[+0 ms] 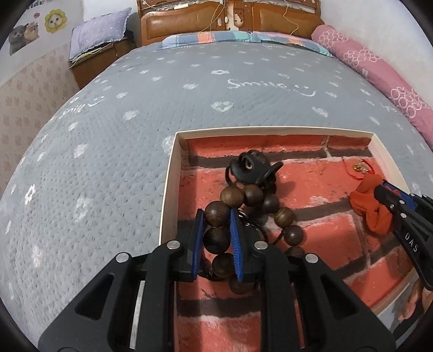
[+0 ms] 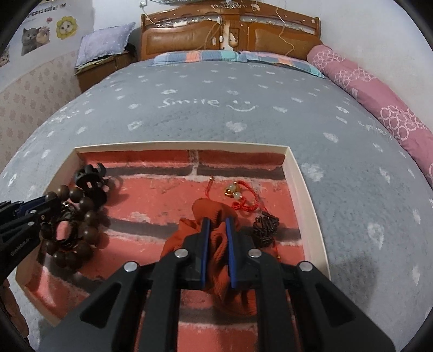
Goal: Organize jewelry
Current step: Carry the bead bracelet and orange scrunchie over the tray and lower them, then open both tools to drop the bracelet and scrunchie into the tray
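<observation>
A shallow white box [image 1: 169, 173] [image 2: 300, 178] lined with red brick print lies on the grey bed. My left gripper [image 1: 217, 216] is shut on a brown wooden bead bracelet [image 1: 216, 238] [image 2: 86, 203] over the box's left part. Just beyond the beads sits a black hair claw [image 1: 250, 169] [image 2: 90, 180]. My right gripper [image 2: 216, 220] [image 1: 379, 191] is shut on an orange fabric scrunchie [image 2: 213, 211] [image 1: 365, 197] above the box floor. A red cord with gold and pale beads [image 2: 238, 193] [image 1: 361, 168] and a dark braided bracelet [image 2: 265, 227] lie on the box floor beside it.
The grey bedspread [image 1: 135, 113] [image 2: 189, 121] surrounds the box on all sides. A pink bolster [image 1: 379, 73] [image 2: 379, 94] runs along the right edge. A wooden headboard [image 1: 216, 21] and a nightstand with a purple pillow [image 1: 97, 35] stand at the far end.
</observation>
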The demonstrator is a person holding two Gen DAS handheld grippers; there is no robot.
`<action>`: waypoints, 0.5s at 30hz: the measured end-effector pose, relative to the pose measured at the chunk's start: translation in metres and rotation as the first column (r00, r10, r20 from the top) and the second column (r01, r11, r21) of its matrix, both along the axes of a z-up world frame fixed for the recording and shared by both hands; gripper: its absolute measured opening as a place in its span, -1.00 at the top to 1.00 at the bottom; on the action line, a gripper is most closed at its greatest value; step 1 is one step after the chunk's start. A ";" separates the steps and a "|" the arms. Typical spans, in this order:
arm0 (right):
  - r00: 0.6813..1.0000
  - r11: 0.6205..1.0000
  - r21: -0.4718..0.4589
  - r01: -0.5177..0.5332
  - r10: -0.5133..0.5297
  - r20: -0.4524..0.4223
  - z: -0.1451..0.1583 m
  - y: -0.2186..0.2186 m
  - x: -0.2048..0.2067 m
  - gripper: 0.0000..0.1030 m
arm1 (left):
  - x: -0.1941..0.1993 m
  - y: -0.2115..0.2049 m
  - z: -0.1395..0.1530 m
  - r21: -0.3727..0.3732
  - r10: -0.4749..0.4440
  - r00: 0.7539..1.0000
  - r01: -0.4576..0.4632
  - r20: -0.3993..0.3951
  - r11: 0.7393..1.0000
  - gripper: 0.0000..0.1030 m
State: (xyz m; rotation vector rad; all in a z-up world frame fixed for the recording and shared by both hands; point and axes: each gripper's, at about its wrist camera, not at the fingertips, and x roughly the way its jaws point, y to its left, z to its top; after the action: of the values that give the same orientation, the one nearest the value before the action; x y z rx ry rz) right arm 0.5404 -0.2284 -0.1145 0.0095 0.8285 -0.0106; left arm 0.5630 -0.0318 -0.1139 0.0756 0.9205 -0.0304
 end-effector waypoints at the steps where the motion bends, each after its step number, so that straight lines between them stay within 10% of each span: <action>1: 1.000 1.000 0.000 0.005 -0.005 -0.008 -0.002 -0.001 0.003 0.75 | 0.001 0.001 -0.001 -0.001 0.001 1.000 -0.001 -0.003 1.000 0.65; 9: 1.000 1.000 -0.018 -0.011 0.011 -0.005 -0.002 0.001 -0.001 0.28 | -0.011 0.002 0.005 -0.003 -0.020 1.000 0.020 0.013 1.000 0.53; 15: 0.999 0.999 -0.018 -0.039 0.039 0.030 0.022 0.000 -0.022 -0.15 | -0.037 0.000 0.037 0.011 -0.050 0.995 0.049 0.086 0.999 -0.32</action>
State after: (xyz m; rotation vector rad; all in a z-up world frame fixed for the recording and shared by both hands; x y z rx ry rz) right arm 0.5184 -0.2282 -0.0927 -0.0229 0.7978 0.0191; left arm 0.5261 -0.0316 -0.0768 0.1068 0.8321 -0.0684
